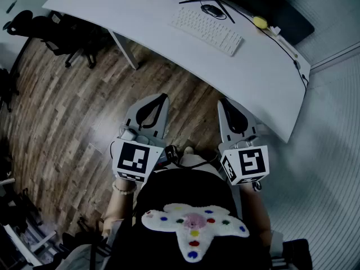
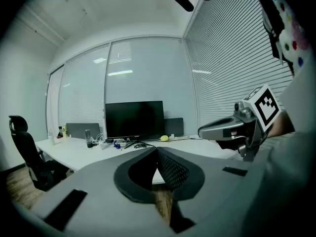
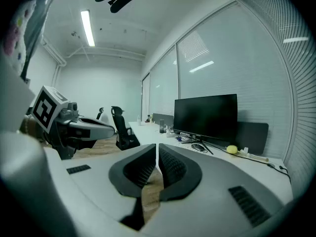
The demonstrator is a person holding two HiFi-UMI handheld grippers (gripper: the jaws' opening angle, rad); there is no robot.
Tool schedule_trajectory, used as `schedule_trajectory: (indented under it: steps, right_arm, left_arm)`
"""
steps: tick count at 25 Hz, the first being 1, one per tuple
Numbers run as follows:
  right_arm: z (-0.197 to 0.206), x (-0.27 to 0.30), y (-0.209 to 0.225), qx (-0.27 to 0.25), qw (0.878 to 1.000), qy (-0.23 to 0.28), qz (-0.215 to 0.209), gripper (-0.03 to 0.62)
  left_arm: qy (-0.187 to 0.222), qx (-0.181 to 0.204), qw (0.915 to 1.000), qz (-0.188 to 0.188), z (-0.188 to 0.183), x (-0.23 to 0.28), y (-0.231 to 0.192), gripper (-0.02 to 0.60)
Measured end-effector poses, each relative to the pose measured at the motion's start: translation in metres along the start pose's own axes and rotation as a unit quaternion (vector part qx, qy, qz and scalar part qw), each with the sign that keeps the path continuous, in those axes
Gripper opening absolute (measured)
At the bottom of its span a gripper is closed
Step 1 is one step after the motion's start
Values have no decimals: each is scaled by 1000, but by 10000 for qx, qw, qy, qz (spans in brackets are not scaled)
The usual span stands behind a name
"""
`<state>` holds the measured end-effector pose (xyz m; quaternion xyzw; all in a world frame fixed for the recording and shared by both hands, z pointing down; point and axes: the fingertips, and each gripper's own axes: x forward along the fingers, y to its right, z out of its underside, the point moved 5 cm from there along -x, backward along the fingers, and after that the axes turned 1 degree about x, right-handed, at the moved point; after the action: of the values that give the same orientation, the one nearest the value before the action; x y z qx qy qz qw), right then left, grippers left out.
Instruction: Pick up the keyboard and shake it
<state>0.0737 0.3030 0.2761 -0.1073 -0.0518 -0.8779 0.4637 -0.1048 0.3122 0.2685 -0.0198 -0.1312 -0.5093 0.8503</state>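
I have both grippers low in the middle of the head view, over the wooden floor [image 1: 67,122]. My left gripper [image 1: 161,98] has its jaws pressed together on nothing, and my right gripper [image 1: 225,102] is the same. The white keyboard [image 1: 206,30] lies on the white desk [image 1: 264,77] at the upper centre of the frame, just beside a dark mouse [image 1: 212,9] and well apart from both grippers.

Head view steeply down over white desk [image 1: 264,77]; both gripper views low, near-level, toward that desk and its monitor [image 2: 134,120].
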Motion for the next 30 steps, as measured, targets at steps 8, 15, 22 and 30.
schedule_trajectory:
  steps: [8, 15, 22, 30]
  right_arm:
    - [2, 0, -2, 20, 10000, 7, 18, 41]
    - [1, 0, -3, 30, 10000, 25, 27, 42]
    - [1, 5, -1, 255, 9995, 14, 197, 43]
    - [-6, 8, -8, 217, 9990, 92, 387, 43]
  left_arm:
    - [-27, 48, 10000, 14, 3, -1, 1, 17]
    - [-23, 54, 10000, 30, 3, -1, 0, 17]
    - [11, 48, 10000, 49, 4, 0, -10, 17]
    - [118, 39, 9999, 115, 3, -3, -21, 17]
